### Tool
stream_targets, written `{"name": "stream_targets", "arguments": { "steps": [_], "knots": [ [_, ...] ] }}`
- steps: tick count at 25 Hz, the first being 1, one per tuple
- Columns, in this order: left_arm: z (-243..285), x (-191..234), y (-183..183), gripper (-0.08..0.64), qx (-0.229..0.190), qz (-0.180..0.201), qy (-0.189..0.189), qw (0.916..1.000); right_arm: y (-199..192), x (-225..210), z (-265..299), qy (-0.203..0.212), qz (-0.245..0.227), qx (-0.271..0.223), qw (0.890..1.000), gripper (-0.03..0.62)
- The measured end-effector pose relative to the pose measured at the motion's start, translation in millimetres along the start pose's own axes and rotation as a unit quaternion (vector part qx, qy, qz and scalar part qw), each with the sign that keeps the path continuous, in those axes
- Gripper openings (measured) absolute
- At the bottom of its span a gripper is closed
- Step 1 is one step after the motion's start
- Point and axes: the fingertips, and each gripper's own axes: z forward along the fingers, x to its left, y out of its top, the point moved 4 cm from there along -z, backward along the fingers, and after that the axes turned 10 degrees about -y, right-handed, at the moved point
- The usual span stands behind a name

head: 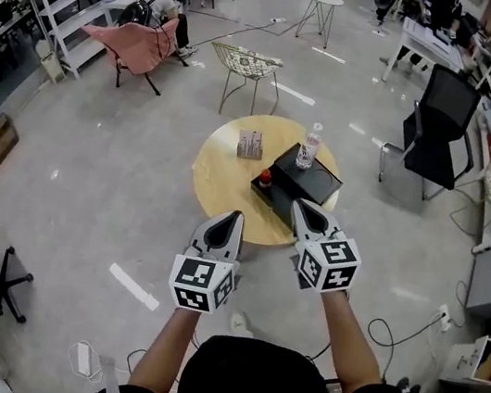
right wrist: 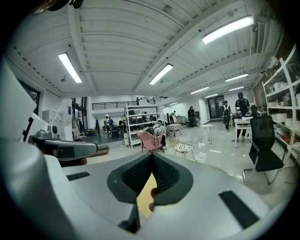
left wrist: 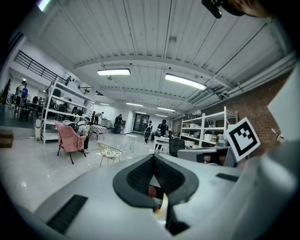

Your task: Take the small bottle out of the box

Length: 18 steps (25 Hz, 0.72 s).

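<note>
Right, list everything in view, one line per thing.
round table: one, light wood, ahead of both grippers
box: one, black, table's right side
clear bottle: one, transparent, upright at the box's far edge
red-topped item: one, red, at the box's left edge
small holder: one, pale, on the table left of the box
office chair: one, black, right of the table
wire chair: one, pale, beyond the table
pink chair: one, far left, a person behind it
side table: one, white, far back
left gripper: grey, shut, empty
right gripper: grey, shut, empty
</note>
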Motion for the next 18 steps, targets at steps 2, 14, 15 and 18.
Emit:
{"name": "stream_targets", "arguments": {
  "steps": [2, 14, 15, 18],
  "knots": [
    [2.2, 11.4, 1.1, 0.008, 0.0, -0.002, -0.001, 1.0, 3.7, 1.2, 10.7, -0.004, -0.002, -0.001, 1.0, 0.002],
    [14.7, 50.4, -6.9, 0.008, 0.002, -0.029, -0.002, 0.9996, -0.5, 2.4, 41.5, -0.015, -0.013, 0.01, 1.0, 0.002],
    [17.7, 50.7, -7.2, 0.008, 0.002, -0.029, -0.004, 0.9996, -0.3, 0.3, 43.2, -0.016, -0.013, 0.01, 1.0, 0.002],
    [29.1, 51.0, -7.3, 0.008, 0.003, -0.023, -0.009, 0.9997, -0.2, -8.2, 50.5, -0.019, -0.011, 0.013, 1.0, 0.002]
  ]
}}
